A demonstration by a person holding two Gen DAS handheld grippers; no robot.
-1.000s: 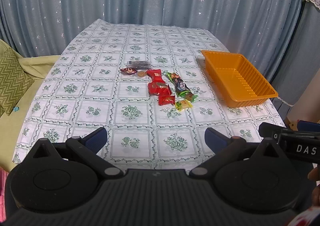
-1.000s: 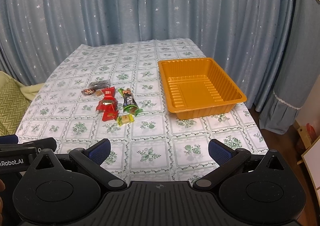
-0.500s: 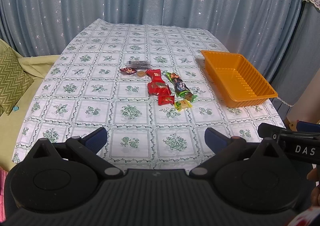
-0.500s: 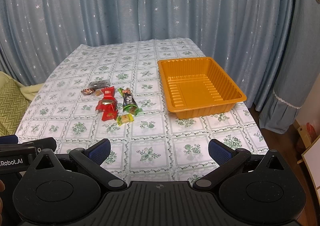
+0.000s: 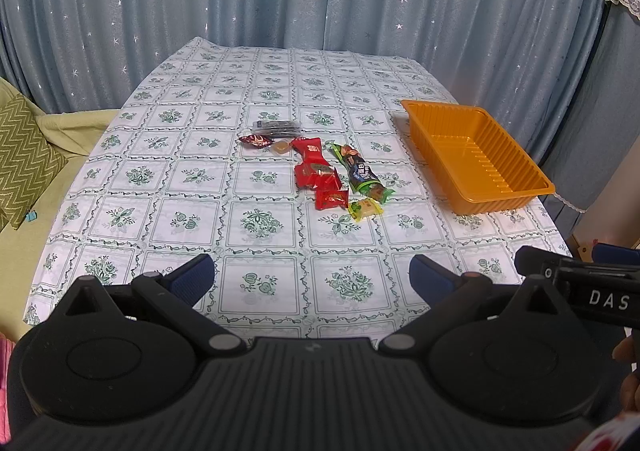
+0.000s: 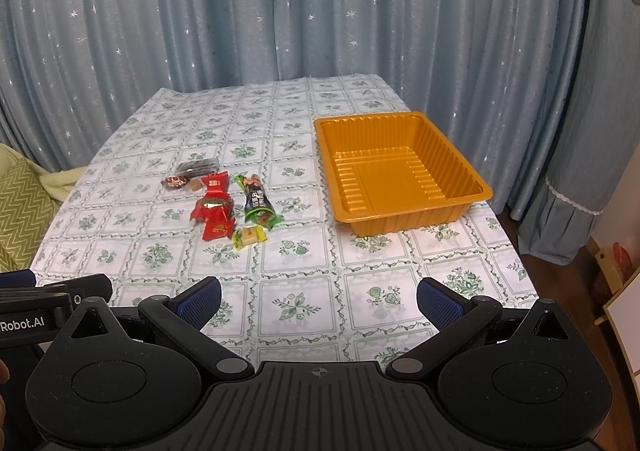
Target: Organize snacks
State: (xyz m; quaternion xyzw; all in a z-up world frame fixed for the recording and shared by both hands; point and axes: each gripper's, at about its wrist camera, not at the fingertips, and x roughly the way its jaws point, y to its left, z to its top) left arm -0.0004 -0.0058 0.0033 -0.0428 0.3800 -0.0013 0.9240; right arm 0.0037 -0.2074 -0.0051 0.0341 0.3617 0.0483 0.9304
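Note:
A cluster of wrapped snacks lies mid-table: red packets [image 5: 316, 173] [image 6: 214, 207], a green-and-black bar [image 5: 360, 173] [image 6: 258, 201], a small yellow-green candy [image 5: 365, 208] [image 6: 249, 237], a dark packet [image 5: 277, 128] [image 6: 198, 166] and a small dark-red candy [image 5: 256, 140]. An empty orange tray [image 5: 500, 187] [image 6: 472, 187] stands on the table's right side. My left gripper [image 5: 312, 279] hovers open over the near table edge, well short of the snacks. My right gripper [image 6: 318, 297] is open too, nothing between its fingers, beside the left one.
The table wears a white cloth with green floral squares [image 5: 260, 219]. Blue starred curtains [image 6: 320, 11] hang behind it. A green zigzag cushion [image 5: 24, 159] lies on a seat at the left. Floor and a white board [image 6: 624, 307] show at the right.

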